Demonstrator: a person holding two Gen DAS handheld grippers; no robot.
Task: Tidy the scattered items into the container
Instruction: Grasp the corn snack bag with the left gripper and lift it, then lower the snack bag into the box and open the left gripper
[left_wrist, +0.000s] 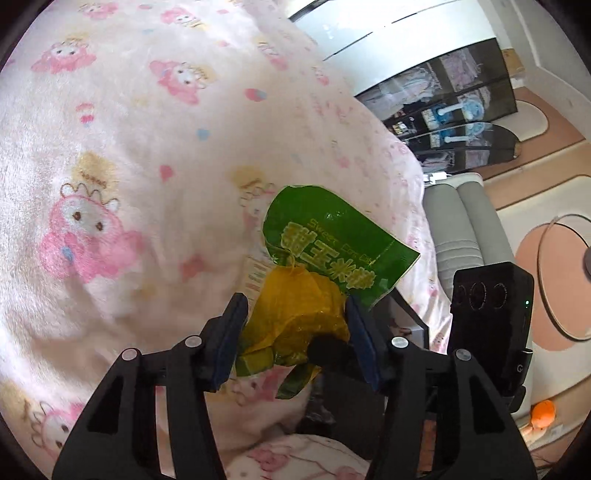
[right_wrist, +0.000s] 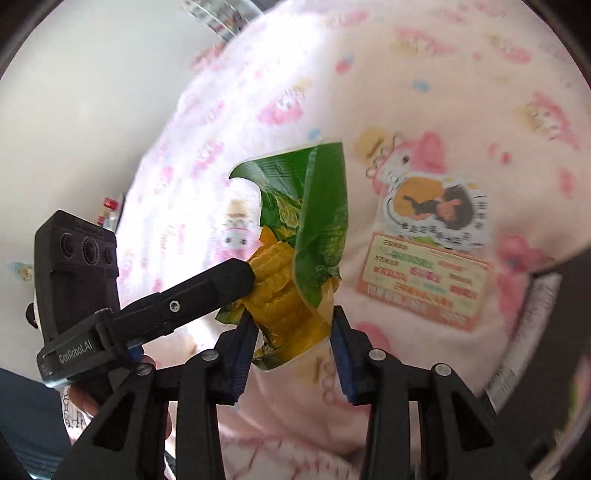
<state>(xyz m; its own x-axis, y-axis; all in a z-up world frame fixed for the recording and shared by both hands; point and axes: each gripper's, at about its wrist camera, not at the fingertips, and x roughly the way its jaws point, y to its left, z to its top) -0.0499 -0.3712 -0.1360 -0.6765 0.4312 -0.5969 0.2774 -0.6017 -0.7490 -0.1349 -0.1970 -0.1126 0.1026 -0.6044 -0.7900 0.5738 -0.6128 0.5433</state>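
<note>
Green and yellow plastic, the sweet-corn packet (left_wrist: 317, 266) hangs above the pink printed blanket (left_wrist: 122, 155), caught between both tools at once. The left gripper (left_wrist: 295, 317) has its blue pads pressed on either side of the packet's yellow lower half. The right gripper (right_wrist: 291, 328) brackets the same packet's bottom corner (right_wrist: 291, 295); its left pad touches the wrapper, but whether the right pad presses cannot be told. On the blanket, right of the packet, lies an orange-bordered card (right_wrist: 424, 273)
</note>
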